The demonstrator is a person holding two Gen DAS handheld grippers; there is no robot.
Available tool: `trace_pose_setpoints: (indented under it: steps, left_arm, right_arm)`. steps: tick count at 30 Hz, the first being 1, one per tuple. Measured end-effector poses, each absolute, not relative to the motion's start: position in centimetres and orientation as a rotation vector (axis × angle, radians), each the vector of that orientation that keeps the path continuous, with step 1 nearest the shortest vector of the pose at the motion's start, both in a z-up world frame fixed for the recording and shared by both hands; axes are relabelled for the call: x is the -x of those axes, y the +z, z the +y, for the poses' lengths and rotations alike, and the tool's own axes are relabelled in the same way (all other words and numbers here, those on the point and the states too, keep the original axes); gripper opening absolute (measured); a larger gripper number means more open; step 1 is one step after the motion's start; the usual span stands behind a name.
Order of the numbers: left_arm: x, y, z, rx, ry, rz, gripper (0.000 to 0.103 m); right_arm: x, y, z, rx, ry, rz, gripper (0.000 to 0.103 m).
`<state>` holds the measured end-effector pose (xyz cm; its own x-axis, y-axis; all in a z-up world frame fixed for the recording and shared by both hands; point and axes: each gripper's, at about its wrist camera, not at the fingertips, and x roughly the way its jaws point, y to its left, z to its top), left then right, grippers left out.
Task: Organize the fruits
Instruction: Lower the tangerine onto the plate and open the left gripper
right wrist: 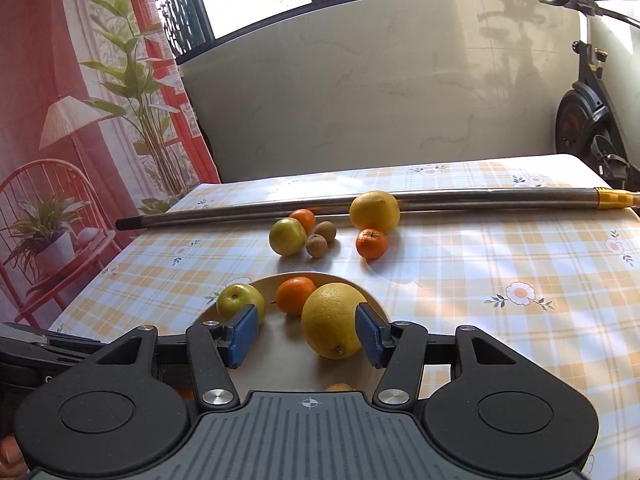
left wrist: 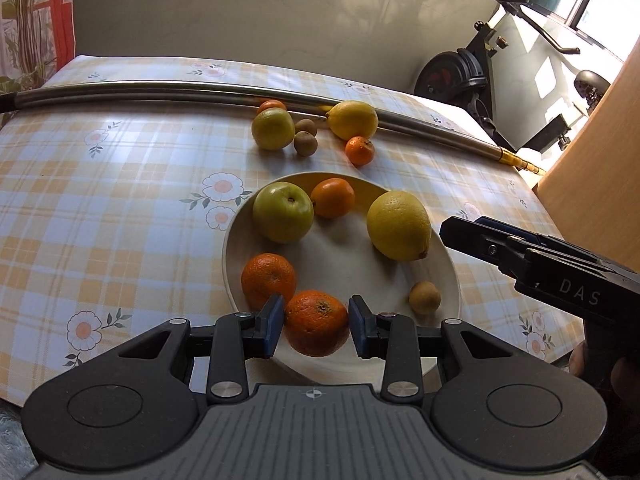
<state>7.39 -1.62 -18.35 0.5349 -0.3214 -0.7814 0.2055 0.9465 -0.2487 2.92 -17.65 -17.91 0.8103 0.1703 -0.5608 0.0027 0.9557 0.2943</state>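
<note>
On the flowered counter (left wrist: 120, 168) a cream bowl (left wrist: 454, 276) already carries an apple (left wrist: 282, 212), tangerines, a lemon (left wrist: 398, 226) and a small brown fruit. The left gripper (left wrist: 316, 322) hovers at the bowl's six o'clock rim, its jaws spread with a gap on each side of the near orange (left wrist: 316, 328), which sits in the bowl directly between them; whether it has just been dropped or is about to be taken, I cannot tell. Further right, the right gripper (right wrist: 308, 336) hangs over the bowl's three o'clock side, jaws spread too, the lemon lying just inside its right pad. The loose fruit (right wrist: 332, 232) waits at twelve o'clock, beyond the bowl and against the metal pole (right wrist: 248, 210). Both grippers are about equally far from it; the loose lemon's (right wrist: 375, 212) long axis runs roughly along the pole.
</note>
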Motion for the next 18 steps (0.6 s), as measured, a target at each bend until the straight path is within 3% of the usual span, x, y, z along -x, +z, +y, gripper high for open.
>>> trace_pose_setpoints:
  steps: [18]
  left_arm:
    - [-9.2,-19.6,-2.0,0.070,-0.273,0.946,0.037]
  right_arm:
    - [-3.0,-19.4,-19.3,-0.350,0.023,0.635,0.051]
